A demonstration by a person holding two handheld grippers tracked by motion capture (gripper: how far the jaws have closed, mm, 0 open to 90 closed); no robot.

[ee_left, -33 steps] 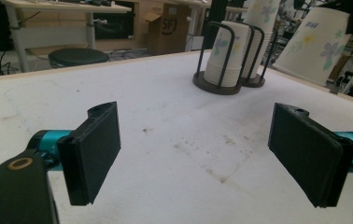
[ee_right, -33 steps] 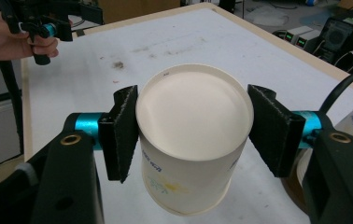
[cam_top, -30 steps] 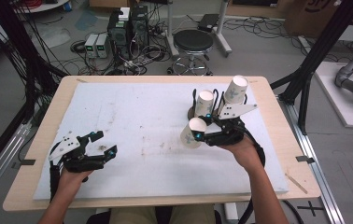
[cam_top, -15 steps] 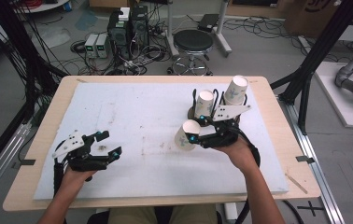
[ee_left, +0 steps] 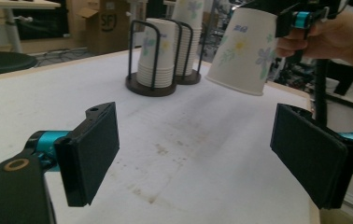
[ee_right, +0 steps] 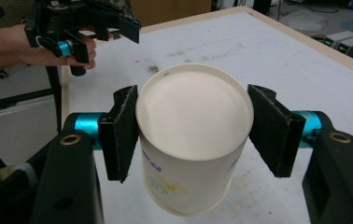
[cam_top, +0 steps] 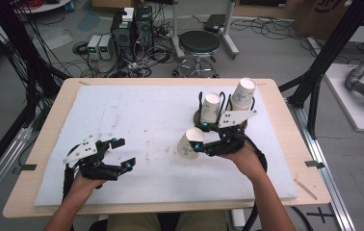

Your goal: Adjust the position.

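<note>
At centre right of the high view we see the right gripper (cam_top: 195,144) pinching a paper cup (cam_top: 189,143) above the surface (cam_top: 136,120); the left gripper (cam_top: 122,154), lower left, is spread and holds nothing.

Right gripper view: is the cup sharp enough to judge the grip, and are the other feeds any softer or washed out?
Right gripper view: the paper cup and both pads are crisp, with no glare; the left gripper behind is slightly soft. Left gripper view: the near jaws and cup stacks are clear, the background room dim. High view: evenly lit but coarse, so the right gripper lacks fine detail.
</note>
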